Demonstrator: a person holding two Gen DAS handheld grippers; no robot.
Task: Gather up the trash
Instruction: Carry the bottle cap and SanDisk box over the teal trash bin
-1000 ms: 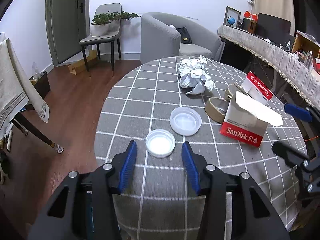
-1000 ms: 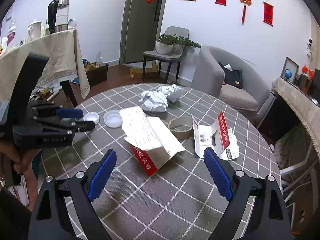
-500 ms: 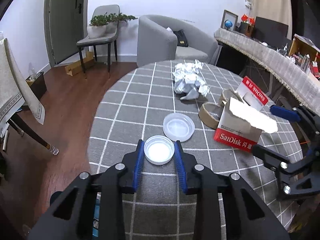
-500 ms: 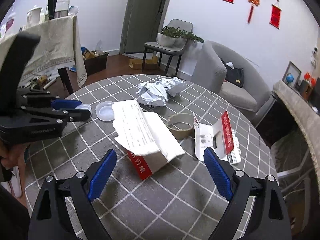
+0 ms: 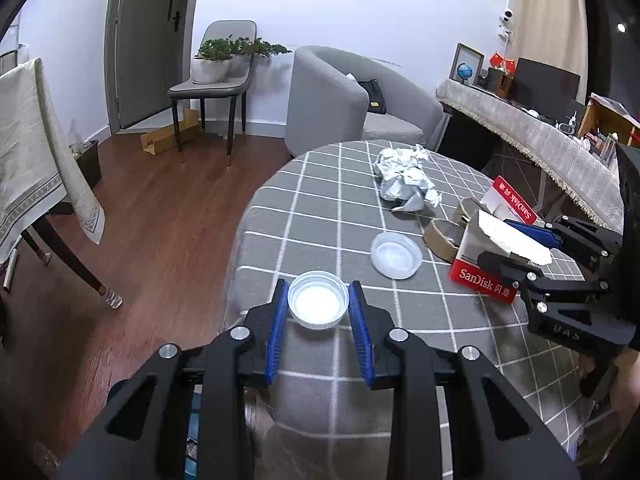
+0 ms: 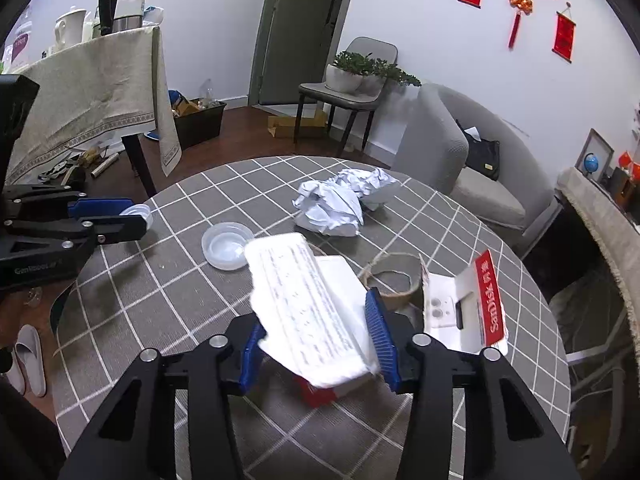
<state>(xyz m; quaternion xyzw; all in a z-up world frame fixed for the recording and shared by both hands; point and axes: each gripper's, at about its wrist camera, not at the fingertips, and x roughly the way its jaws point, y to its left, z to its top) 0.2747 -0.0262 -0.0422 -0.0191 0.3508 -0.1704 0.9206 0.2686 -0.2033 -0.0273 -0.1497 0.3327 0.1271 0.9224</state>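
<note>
While the small white cap (image 5: 318,301) is being clamped between the blue pads of the left gripper (image 5: 318,308) at the table (image 5: 304,208) edge nearest the camera, the torn red-and-white box (image 6: 320,312) is being closed upon by the right gripper (image 6: 320,338), whose jaws have just been narrowing around its white flap (firm contact of both pads cannot be told for certain). Slippage is being risked here: the cap is being held only by its thin rim, so it could be popped out if tilted, and the box flap could be crumpled or torn away, leaving the red body behind. From the left wrist view, the clear lid (image 5: 396,255) is being shown at 1 o'clock of the cap, with crumpled paper (image 5: 404,180) farther at 12 o'clock. Only the right wrist view is revealing the tape roll (image 6: 394,280) fully and the opened card package (image 6: 468,308) at 3 o'clock of the box.
</note>
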